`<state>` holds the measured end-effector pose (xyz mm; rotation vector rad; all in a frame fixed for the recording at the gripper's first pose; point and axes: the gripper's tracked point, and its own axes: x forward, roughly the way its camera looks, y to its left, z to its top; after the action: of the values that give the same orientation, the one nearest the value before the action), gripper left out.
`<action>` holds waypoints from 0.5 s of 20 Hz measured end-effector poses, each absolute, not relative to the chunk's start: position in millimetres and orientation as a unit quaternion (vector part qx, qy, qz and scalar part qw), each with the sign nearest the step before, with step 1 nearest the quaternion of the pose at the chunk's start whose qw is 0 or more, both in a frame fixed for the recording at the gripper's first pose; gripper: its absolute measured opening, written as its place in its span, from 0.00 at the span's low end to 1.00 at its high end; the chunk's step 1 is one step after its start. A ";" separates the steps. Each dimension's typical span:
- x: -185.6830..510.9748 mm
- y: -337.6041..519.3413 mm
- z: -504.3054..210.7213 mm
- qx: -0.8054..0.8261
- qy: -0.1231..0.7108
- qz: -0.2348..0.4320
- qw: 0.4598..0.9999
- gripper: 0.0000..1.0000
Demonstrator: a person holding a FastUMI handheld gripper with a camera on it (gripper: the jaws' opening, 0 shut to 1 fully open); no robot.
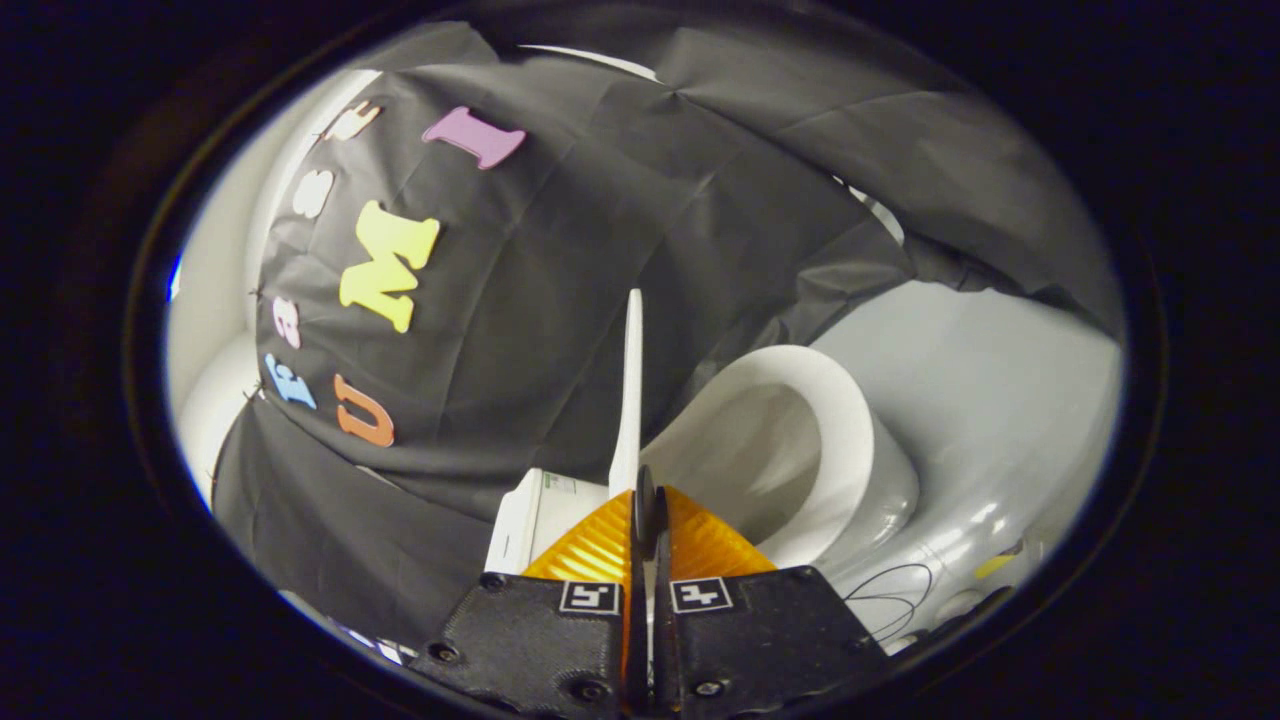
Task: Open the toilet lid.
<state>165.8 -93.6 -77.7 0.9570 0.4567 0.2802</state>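
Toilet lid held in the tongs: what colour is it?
White, plain; the thin raised plastic toilet lid shows edge-on in the gripper view, pinched between the tongs.

Two square black-and-white coded markers, one (588, 597) on each finger mount and the other (700, 594) beside it, are the only signs on the gripper (648, 500); they carry patterns, not letters or numbers. The fingers stand nearly together, pinching the thin edge of the toilet lid (630, 380). A small sticker (560, 484) on the white body just left of the fingers is too small to read.
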 end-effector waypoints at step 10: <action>155.7 -65.2 -43.6 0.401 0.200 0.129 0.884 0.07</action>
<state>155.7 -65.2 -43.6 0.8349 0.4164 0.2681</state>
